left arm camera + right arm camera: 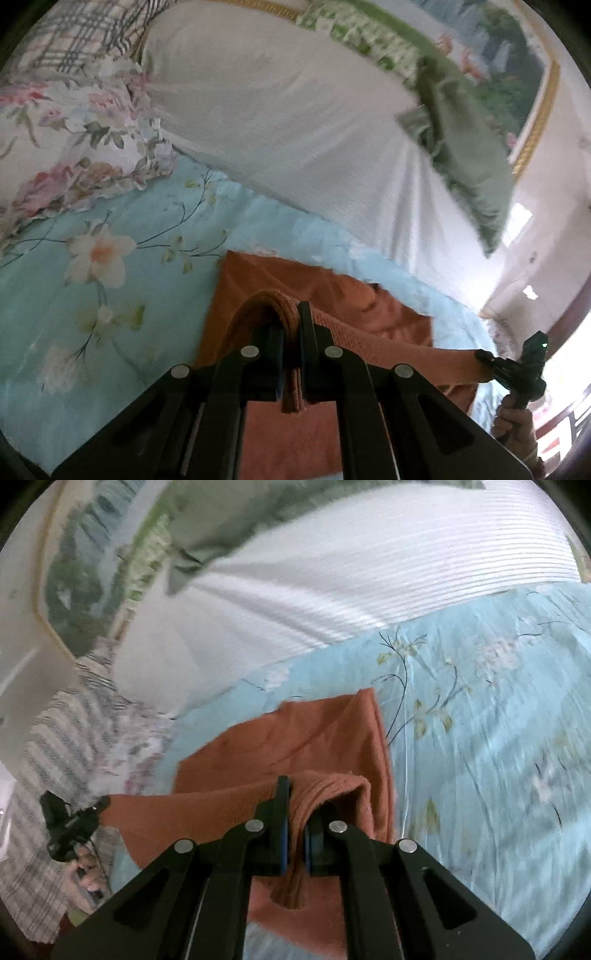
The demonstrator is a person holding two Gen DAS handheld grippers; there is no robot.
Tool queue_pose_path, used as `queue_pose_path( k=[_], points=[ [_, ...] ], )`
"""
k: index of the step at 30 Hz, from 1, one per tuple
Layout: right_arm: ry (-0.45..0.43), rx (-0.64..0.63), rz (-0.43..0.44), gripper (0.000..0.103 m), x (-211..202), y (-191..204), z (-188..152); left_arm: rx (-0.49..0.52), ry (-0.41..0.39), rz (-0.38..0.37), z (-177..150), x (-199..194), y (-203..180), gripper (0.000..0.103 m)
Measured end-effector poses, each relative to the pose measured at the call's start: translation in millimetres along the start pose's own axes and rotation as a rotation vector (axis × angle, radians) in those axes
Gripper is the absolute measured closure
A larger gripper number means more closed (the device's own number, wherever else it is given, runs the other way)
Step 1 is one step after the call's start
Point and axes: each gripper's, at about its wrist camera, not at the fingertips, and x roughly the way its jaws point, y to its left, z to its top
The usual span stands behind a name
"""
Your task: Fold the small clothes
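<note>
On the light blue flowered bedsheet point(110, 295) lies the orange cloth point(369, 306), its near edge lifted and stretched between the two grippers. The left gripper point(290, 332) is clamped on one bunched corner of this edge, and the right gripper point(297, 812) is clamped on the other corner. Behind the cloth rest a white ribbed pillow point(277, 129), a floral pillow point(66, 140) and a green blanket point(461, 140).
</note>
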Motion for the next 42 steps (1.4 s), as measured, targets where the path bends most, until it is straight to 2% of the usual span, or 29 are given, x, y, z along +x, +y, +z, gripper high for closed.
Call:
queue_pose_path(
  k=[7,12,16,20,23,24,26,28,29,32,35,36,38,42],
  points=[
    [0.069,0.008,-0.077,0.096,60,-20,27,-0.022,0.075,0.08,14,88,25,0.099],
    [0.126,-0.002,-0.138,0.096,98,-29,27,-0.012,0.13,0.157,11,139,43,0.098],
    [0.143,0.027,-0.135,0.096,107,-38,24,0.0,0.171,0.186,3,163,51,0.097],
    [0.136,0.057,-0.104,0.093,95,-42,25,0.02,0.176,0.19,-3,151,47,0.092],
    [0.078,0.054,-0.16,0.075,67,-41,26,0.081,0.177,0.154,-15,122,28,0.091],
    [0.047,0.052,-0.193,0.064,56,-41,27,0.105,0.182,0.153,-20,117,23,0.09],
    [-0.015,0.044,-0.243,0.06,35,-39,26,0.147,0.199,0.114,-34,104,9,0.088],
    [-0.029,0.007,-0.179,0.06,22,-26,21,0.185,0.241,0.061,-51,98,-6,0.088],
    [-0.006,-0.031,-0.138,0.06,23,-16,17,0.207,0.265,0.038,-59,98,-13,0.088],
    [0.145,-0.199,-0.031,0.06,43,22,-10,0.255,0.353,-0.004,-80,112,-32,0.088],
    [0.31,-0.369,0.022,0.06,74,55,-41,0.31,0.395,0.023,-89,131,-42,0.088],
    [0.345,-0.426,0.012,0.06,83,63,-49,0.328,0.398,0.036,-88,138,-44,0.088],
    [0.371,-0.505,-0.063,0.06,100,70,-57,0.334,0.399,0.039,-83,147,-42,0.088],
    [0.315,-0.471,-0.163,0.063,123,55,-33,0.334,0.369,0.094,-54,171,-35,0.088]
  ],
)
